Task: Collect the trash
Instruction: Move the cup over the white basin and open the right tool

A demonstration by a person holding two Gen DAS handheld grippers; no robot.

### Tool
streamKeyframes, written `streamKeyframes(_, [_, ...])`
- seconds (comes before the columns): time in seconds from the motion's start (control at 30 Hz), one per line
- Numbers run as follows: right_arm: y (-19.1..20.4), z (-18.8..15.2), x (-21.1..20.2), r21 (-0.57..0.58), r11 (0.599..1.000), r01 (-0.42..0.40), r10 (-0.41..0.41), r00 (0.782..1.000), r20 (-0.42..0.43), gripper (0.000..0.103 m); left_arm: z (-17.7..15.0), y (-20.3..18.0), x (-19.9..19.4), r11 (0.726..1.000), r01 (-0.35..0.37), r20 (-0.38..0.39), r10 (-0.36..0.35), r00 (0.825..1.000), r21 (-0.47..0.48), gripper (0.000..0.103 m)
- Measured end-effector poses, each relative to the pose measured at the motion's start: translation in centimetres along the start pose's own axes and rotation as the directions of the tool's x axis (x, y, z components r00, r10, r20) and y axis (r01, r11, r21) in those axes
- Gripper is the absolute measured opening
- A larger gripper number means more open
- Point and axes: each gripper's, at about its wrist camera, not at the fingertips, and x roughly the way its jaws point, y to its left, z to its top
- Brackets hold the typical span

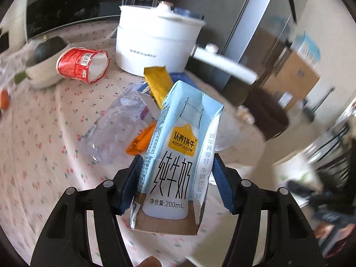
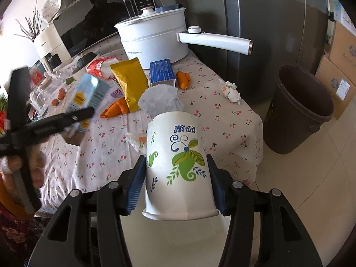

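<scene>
My left gripper (image 1: 176, 180) is shut on a light blue 200 mL milk carton (image 1: 178, 155) and holds it above the table. The carton (image 2: 89, 95) and left gripper also show blurred at the left of the right wrist view. My right gripper (image 2: 176, 173) is shut on a white paper cup (image 2: 178, 166) with green leaf print, held upside down over the table's near edge. A brown trash bin (image 2: 298, 111) stands on the floor right of the table. On the table lie a yellow wrapper (image 2: 130, 82), a crumpled tissue (image 2: 230, 90) and a red-and-white cup (image 1: 82, 64).
A white electric pot (image 2: 153, 37) with a long handle stands at the back. A blue box (image 2: 162, 72), orange pieces (image 2: 183, 80), a clear plastic bag (image 1: 115, 126) and white paper (image 2: 160, 100) lie on the flowered tablecloth (image 2: 222, 120). A fridge (image 2: 267, 22) stands behind.
</scene>
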Motion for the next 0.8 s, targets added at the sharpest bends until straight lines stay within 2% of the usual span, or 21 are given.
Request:
streamKeyframes(0.1, [0.2,-0.9,-0.1,-0.011,1.000,0.016,-0.016,1.000,-0.008,0.053,-0.6,-0.4,-1.9,0.995,0.083,0.019,-0.082,0.996,-0.062,0.060])
streamKeyframes(0.23, [0.1,-2.3,-0.2,-0.014,0.999,0.031,-0.031,0.999,-0.020,0.054,-2.5,0.0,-3.4,0.962,0.209,0.034,-0.206,0.978,-0.178,0.060])
streamKeyframes(0.33, [0.3,-3.3,-0.2,-0.024,0.999,0.037,-0.038,0.999,-0.034,0.054,-3.9,-0.4,-3.7,0.954,0.223,0.020,-0.224,0.974,-0.202,0.060])
streamKeyframes(0.47, [0.9,-4.7,0.2,-0.052,0.998,0.040,-0.044,0.997,-0.070,0.055,-5.1,-1.6,-3.6,0.956,0.232,-0.002,-0.236,0.972,-0.180,0.060])
streamKeyframes(0.53, [1.1,-5.4,0.3,-0.055,0.998,0.043,-0.047,0.996,-0.080,0.066,-5.5,-2.0,-3.7,0.956,0.239,-0.007,-0.243,0.970,-0.173,0.060])
streamKeyframes(0.57, [1.1,-5.6,0.2,-0.052,0.998,0.046,-0.050,0.996,-0.079,0.075,-5.7,-2.1,-3.6,0.956,0.239,-0.009,-0.245,0.970,-0.171,0.060])
streamKeyframes(0.6, [1.0,-5.7,0.0,-0.047,0.998,0.050,-0.053,0.996,-0.073,0.078,-5.9,-2.2,-3.6,0.956,0.239,-0.012,-0.244,0.970,-0.170,0.060])
streamKeyframes(0.7, [0.3,-5.7,-0.6,-0.023,0.997,0.071,-0.072,0.996,-0.051,0.079,-6.4,-2.5,-3.4,0.958,0.239,-0.026,-0.246,0.969,-0.162,0.060])
streamKeyframes(0.8, [-0.9,-5.4,-1.1,0.017,0.991,0.129,-0.129,0.992,-0.016,0.080,-6.7,-3.0,-3.4,0.960,0.244,-0.034,-0.251,0.967,-0.141,0.060])
